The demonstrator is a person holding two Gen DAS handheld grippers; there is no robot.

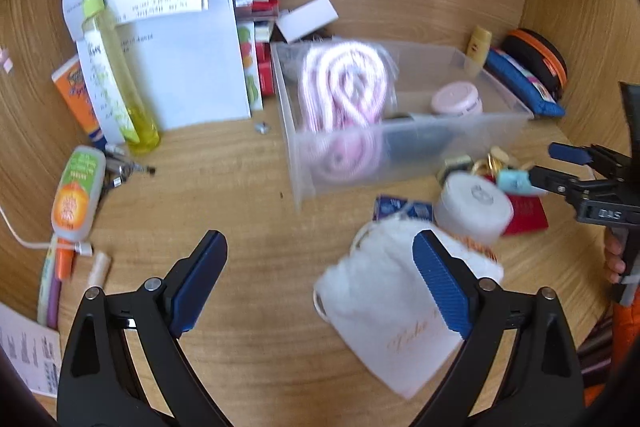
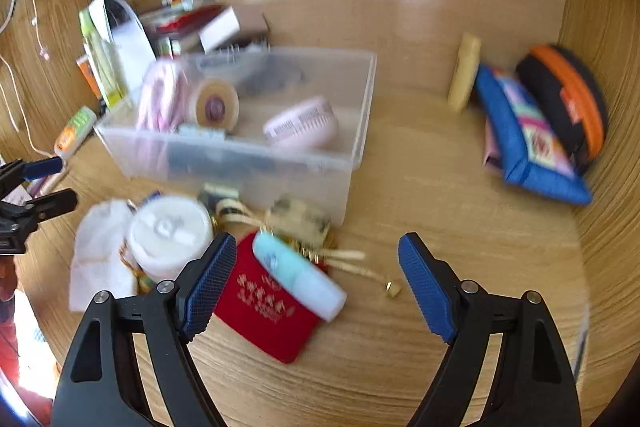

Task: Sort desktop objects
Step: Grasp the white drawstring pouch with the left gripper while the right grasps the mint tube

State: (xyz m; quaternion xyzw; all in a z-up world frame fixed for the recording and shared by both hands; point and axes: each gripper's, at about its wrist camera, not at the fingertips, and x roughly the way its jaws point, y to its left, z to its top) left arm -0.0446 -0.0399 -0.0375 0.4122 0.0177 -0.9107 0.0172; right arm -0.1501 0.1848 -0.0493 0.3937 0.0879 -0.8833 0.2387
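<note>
A clear plastic bin (image 1: pixel 496 131) (image 2: pixel 360 131) stands mid-desk, holding a pink-white rope coil (image 1: pixel 344 83), a pink compact (image 1: pixel 456 99) (image 2: pixel 300 123) and a round tin (image 2: pixel 214 103). In front of it lie a white jar (image 1: pixel 472 207) (image 2: pixel 170 231), a white cloth pouch (image 1: pixel 384 307) (image 2: pixel 96 251), a red pouch (image 2: pixel 268 307) and a pale blue tube (image 2: pixel 296 271). My left gripper (image 1: pixel 320 279) is open and empty beside the white pouch. My right gripper (image 2: pixel 312 283) is open, over the tube and red pouch; it also shows in the left wrist view (image 1: pixel 560 167).
At the left stand a yellow-green spray bottle (image 1: pixel 112 67), papers (image 1: pixel 180 47), an orange tube (image 1: pixel 76 99) and a sanitizer bottle (image 1: pixel 76 195). A blue pouch (image 2: pixel 528 139), a black-orange case (image 2: pixel 568 99) and a small yellow bottle (image 2: pixel 464 71) lean on the right wall. Gold trinkets (image 2: pixel 304 231) lie near the bin.
</note>
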